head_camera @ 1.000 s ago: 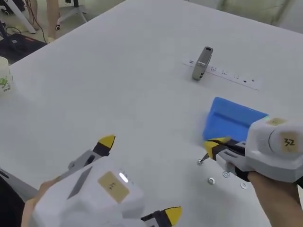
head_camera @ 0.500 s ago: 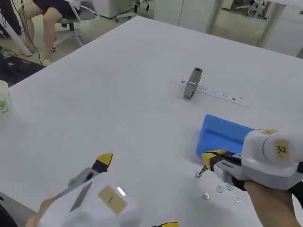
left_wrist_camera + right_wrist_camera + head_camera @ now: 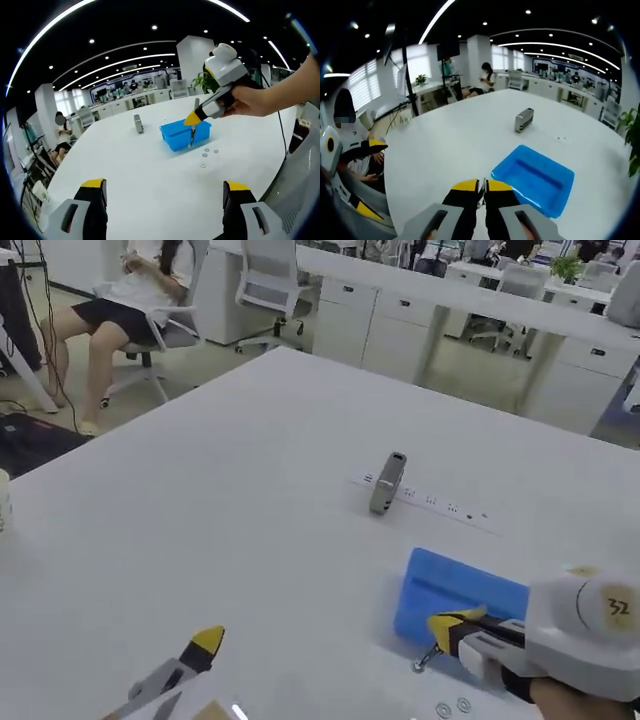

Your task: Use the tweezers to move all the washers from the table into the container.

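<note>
Left gripper [image 3: 164,186] sits low with its jaws spread wide, and the right gripper [image 3: 481,187], gripped by a hand [image 3: 250,100], tilts downward, jaws pinched on the tweezers [image 3: 192,134].

An open-plan office: rows of white desks [image 3: 385,325] and swivel chairs [image 3: 270,282] at twelve o'clock, a seated person [image 3: 128,302] at ten, recessed ceiling lights [image 3: 154,27] overhead, potted plants [image 3: 201,80]

The head view's bottom edge cuts off most of the left gripper [image 3: 186,668].
</note>
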Tool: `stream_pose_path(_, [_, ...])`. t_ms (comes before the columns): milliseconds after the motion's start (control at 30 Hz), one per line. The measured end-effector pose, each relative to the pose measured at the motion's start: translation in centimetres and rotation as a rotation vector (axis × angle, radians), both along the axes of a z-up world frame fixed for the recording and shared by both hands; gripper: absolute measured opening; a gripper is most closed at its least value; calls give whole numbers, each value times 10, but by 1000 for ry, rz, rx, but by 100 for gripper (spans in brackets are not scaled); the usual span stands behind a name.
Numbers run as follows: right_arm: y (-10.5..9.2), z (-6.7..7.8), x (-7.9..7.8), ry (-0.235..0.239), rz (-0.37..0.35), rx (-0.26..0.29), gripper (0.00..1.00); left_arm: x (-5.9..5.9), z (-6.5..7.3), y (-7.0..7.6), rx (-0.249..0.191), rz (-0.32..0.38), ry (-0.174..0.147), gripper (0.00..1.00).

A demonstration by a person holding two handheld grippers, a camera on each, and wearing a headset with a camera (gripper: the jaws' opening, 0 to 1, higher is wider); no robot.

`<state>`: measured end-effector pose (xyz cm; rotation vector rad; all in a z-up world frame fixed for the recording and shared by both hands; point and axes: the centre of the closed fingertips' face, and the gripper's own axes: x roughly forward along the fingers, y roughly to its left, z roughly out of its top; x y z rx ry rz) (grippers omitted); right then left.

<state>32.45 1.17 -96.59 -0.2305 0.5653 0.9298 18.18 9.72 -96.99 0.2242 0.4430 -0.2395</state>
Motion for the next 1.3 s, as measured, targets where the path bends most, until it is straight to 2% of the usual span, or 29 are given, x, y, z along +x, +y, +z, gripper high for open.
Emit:
stream_pose_path(133, [3, 11, 1, -27, 7, 6, 1, 0, 1, 0, 14, -4, -7, 99])
stream_pose_path(233, [3, 17, 3, -24, -2, 19, 1, 1, -2, 0, 11, -2, -8, 99])
stream_pose_path(467, [4, 33, 7, -52, 18, -1, 1, 2, -1, 2, 13, 6, -13, 99])
stream_pose_path(567, [6, 39, 11, -69, 24, -12, 1, 2, 2, 2, 0, 5, -24, 99])
stream_pose_path(633, [6, 43, 14, -75, 23, -12, 1, 2, 7, 2, -13, 6, -46, 99])
stream_pose_path(733, [7, 48, 19, -78, 21, -12, 1, 2, 7, 4, -31, 14, -42, 99])
stream_pose_path(833, [9, 54, 24, -83, 20, -2, 1, 2, 7, 3, -30, 13, -43, 99])
stream_pose_path(1000, [13, 59, 31, -95, 26, 1, 1, 1, 6, 1, -17, 5, -34, 99])
stream_pose_path(1167, [16, 62, 38, -104, 33, 1, 1, 1, 9, 2, -21, 9, -51, 99])
stream_pose_path(1300, [17, 64, 45, -112, 33, 1, 1, 1, 8, 2, -20, 10, -44, 99])
